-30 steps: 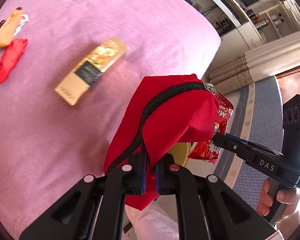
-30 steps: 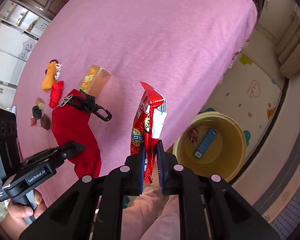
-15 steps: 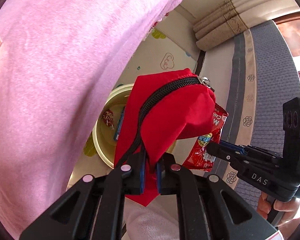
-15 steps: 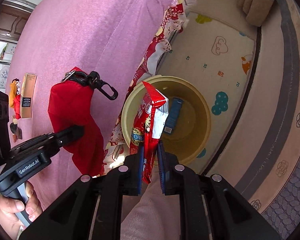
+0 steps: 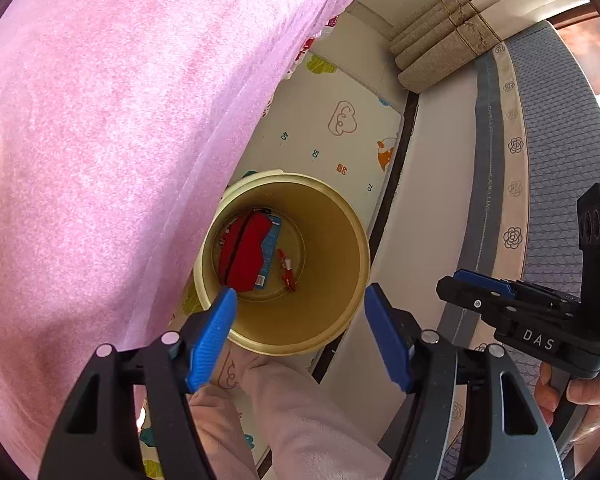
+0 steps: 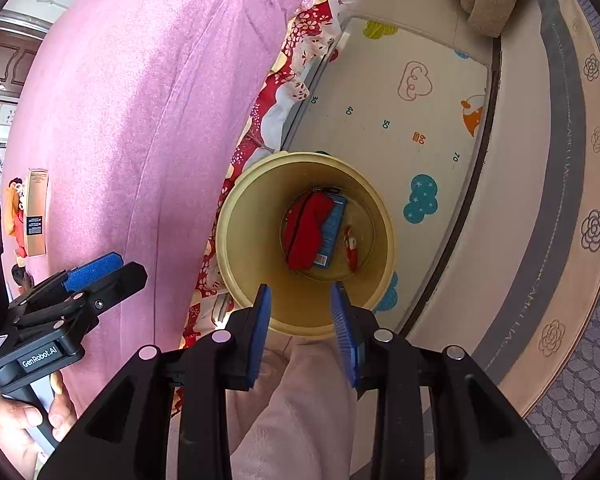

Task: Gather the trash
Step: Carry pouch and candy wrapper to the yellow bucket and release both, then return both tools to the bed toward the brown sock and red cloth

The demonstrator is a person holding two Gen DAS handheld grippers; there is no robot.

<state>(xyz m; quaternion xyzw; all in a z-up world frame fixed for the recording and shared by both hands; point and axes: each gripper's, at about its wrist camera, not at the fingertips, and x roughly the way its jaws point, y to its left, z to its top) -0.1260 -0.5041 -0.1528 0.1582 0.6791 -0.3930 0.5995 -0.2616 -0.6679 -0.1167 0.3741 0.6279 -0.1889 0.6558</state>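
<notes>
Hovering over the yellow bucket (image 5: pixel 342 248), both tongs, left tongs (image 5: pixel 304 336) and right tongs (image 6: pixel 302 322), have just been opening, nothing between them. Red pouch (image 5: pixel 242 254) and snack wrapper (image 5: pixel 286 270) lie inside; best keep jaws spread and lift clear before swinging toward the bed (image 5: pixel 120 120) at nine o'clock.

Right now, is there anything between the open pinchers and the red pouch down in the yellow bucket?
No. In both wrist views only air lies between each open gripper, left and right, and the red pouch at the bottom of the yellow bucket.
</notes>
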